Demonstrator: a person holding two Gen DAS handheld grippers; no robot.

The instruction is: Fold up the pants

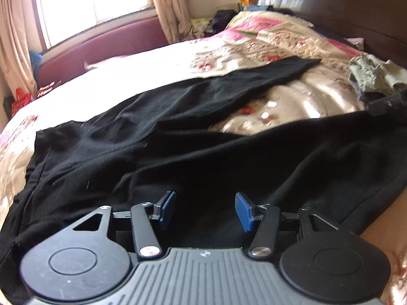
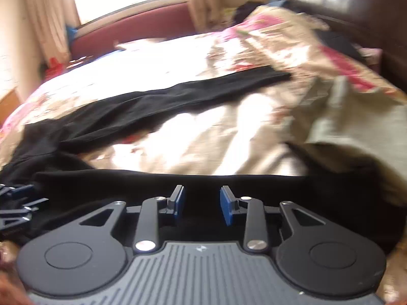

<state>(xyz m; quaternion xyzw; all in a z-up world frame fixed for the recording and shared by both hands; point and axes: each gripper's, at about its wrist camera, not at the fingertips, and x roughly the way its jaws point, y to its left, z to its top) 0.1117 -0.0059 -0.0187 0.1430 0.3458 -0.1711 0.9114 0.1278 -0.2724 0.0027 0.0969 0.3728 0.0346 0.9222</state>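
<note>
Black pants (image 1: 157,137) lie spread on a floral bedspread (image 1: 279,48), waist at the left, one leg running up to the far right, the other leg along the near edge. My left gripper (image 1: 203,209) is open, blue pads apart, just above the near leg by the crotch. The right gripper shows at the right edge (image 1: 384,103) of the left wrist view. In the right wrist view the pants (image 2: 157,106) show again; my right gripper (image 2: 201,202) is open over the near leg. The left gripper's fingers (image 2: 20,203) show at the left edge.
A dark headboard (image 1: 343,2) stands at the far right. A maroon bench (image 1: 106,40) and curtains sit under the window. Crumpled green-grey clothes (image 1: 368,76) lie at the right on the bed, also in the right wrist view (image 2: 356,117).
</note>
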